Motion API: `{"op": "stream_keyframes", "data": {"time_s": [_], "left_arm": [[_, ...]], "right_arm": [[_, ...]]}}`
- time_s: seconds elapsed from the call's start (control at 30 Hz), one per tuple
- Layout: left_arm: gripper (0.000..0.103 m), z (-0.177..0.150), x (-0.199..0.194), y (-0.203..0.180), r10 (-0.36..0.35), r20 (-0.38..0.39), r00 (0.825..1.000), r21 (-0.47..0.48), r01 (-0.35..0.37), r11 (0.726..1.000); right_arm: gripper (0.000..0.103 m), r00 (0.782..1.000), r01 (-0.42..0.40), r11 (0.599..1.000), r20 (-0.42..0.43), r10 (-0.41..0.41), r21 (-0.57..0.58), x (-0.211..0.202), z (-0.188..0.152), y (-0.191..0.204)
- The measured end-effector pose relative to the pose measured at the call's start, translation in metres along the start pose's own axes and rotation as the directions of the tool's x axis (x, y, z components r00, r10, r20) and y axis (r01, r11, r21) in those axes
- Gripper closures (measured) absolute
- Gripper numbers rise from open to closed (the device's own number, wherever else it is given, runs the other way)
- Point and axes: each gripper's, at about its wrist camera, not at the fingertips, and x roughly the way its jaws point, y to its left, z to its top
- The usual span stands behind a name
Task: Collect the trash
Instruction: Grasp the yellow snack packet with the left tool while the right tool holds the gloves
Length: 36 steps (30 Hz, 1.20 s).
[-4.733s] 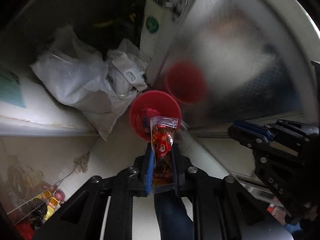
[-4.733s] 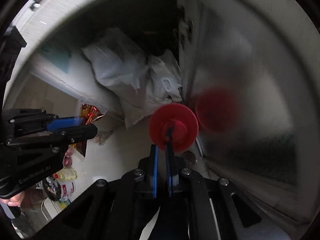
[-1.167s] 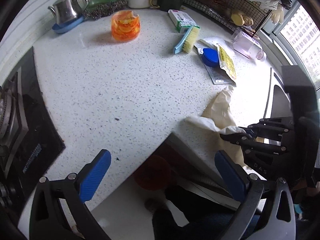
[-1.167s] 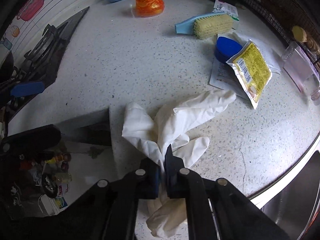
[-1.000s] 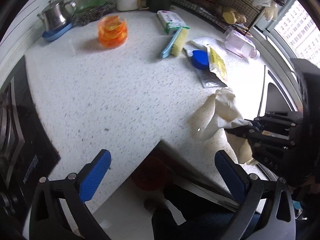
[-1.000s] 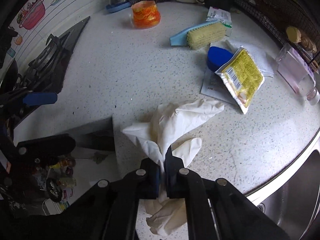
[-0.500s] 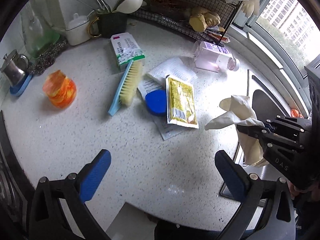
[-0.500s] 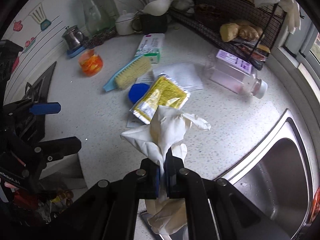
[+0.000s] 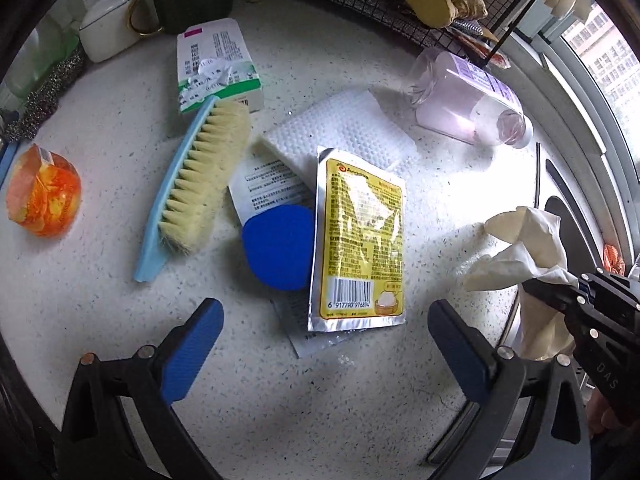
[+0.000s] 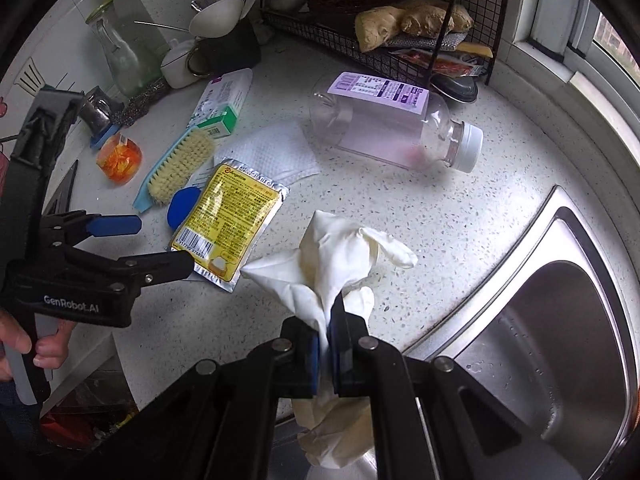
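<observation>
A yellow foil packet [image 9: 360, 232] lies flat on the speckled countertop, partly over a blue lid [image 9: 278, 248] and a printed leaflet. My left gripper [image 9: 324, 332] hovers above the packet's near end. Its jaws stand wide and are closing slightly, with nothing pressed between them. My right gripper [image 10: 328, 320] is shut on a crumpled white rubber glove [image 10: 332, 256], held in the air by the sink's edge. The glove [image 9: 520, 240] and right gripper [image 9: 536, 290] also show at the right of the left wrist view. The left gripper [image 10: 158, 244] and packet [image 10: 232, 216] show in the right wrist view.
A white paper towel [image 9: 340, 132], a blue scrub brush [image 9: 192, 184], a green-and-white box [image 9: 216, 64] and an orange wrapped sweet [image 9: 42, 196] lie around the packet. A clear bottle [image 10: 392, 128] lies on its side. There is a steel sink [image 10: 560, 320] at right and a wire rack [image 10: 404, 20] behind.
Both grippers have travelled from the counter's front corner toward the back right. The right one lifted the glove off the counter and carried it to the sink. The left now hangs over the packet.
</observation>
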Motion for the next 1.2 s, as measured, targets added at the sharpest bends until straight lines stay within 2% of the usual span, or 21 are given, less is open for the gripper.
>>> {"op": "stream_keyframes", "data": {"time_s": [0.03,0.13,0.3,0.4,0.53,0.77,0.97,1.2], "left_arm": [[0.013,0.000,0.002,-0.001,-0.006,-0.008,1.000,-0.008,0.006,1.000],[0.022,0.000,0.007,-0.004,-0.009,-0.027,1.000,-0.013,0.008,1.000],[0.044,-0.001,0.015,-0.010,-0.002,-0.042,0.999,-0.015,0.002,1.000],[0.066,-0.003,0.017,-0.015,0.022,-0.039,0.999,0.005,-0.022,1.000],[0.078,-0.004,0.016,-0.020,-0.016,-0.029,0.999,0.002,0.017,1.000],[0.095,-0.007,-0.001,-0.042,-0.037,0.026,0.999,0.064,0.035,0.997],[0.096,-0.019,-0.019,-0.045,-0.033,0.049,0.998,0.097,0.028,0.995],[0.096,-0.051,-0.053,-0.034,-0.049,0.079,0.996,0.119,0.040,0.992]], "right_arm": [[0.099,1.000,-0.005,1.000,0.001,0.005,0.002,0.000,0.001,-0.002],[0.099,1.000,-0.020,1.000,0.000,0.020,0.007,0.004,0.003,-0.006],[0.099,0.999,-0.042,0.999,-0.008,0.042,0.005,0.010,0.003,-0.007],[0.099,0.998,-0.053,0.999,-0.014,0.053,-0.002,0.014,0.003,-0.005],[0.099,0.997,-0.069,0.998,-0.026,0.069,-0.012,0.017,0.001,-0.003],[0.099,0.995,-0.091,0.995,-0.043,0.090,-0.028,0.018,-0.006,0.005],[0.099,0.994,-0.103,0.994,-0.047,0.102,-0.030,0.012,-0.011,0.014],[0.099,0.994,-0.108,0.993,-0.035,0.107,-0.040,-0.001,-0.021,0.033]]}}
